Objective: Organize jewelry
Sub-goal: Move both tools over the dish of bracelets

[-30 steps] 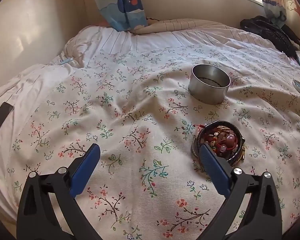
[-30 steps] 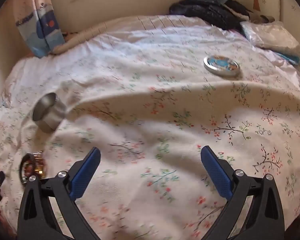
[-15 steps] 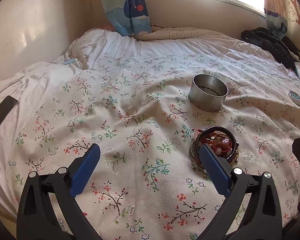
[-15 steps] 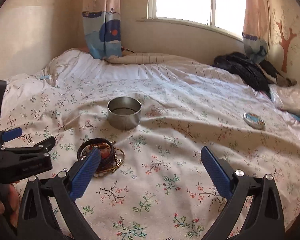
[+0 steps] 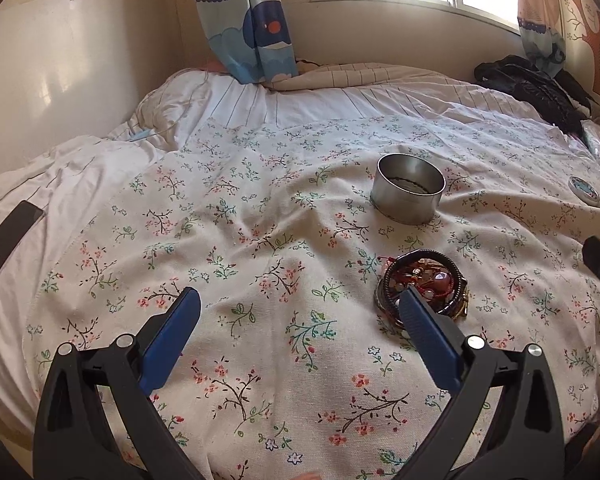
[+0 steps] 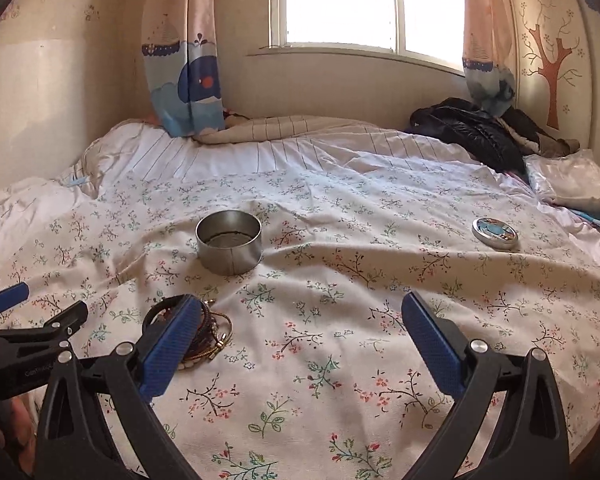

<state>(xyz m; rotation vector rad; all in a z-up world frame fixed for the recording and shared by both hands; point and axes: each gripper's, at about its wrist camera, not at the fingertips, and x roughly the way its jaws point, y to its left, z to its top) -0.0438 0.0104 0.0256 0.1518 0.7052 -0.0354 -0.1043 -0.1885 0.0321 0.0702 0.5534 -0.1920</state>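
Observation:
A heap of bracelets and beads (image 5: 424,284) lies on the floral bedspread (image 5: 260,264), just beyond my left gripper's right finger. Behind the heap stands an open round metal tin (image 5: 408,194). My left gripper (image 5: 298,312) hovers open over the cloth with nothing between its fingers. In the right wrist view the jewelry heap (image 6: 210,330) is partly hidden behind my right gripper's left finger, and the tin (image 6: 229,242) stands beyond it. My right gripper (image 6: 300,316) is open and empty. The tin's lid (image 6: 495,233) lies flat at the far right. The left gripper (image 6: 24,320) shows at the left edge.
A black jacket (image 6: 472,130) and a plastic bag (image 6: 568,180) lie at the bed's far right. A curtain (image 6: 184,80) hangs down to the pillow end under the window (image 6: 340,4). A dark flat strip (image 5: 8,240) rests at the left bed edge.
Both cameras have tilted up and drawn back, so the wall and window now show. The right view swung left, bringing the tin and jewelry toward its centre. Both grippers stay open.

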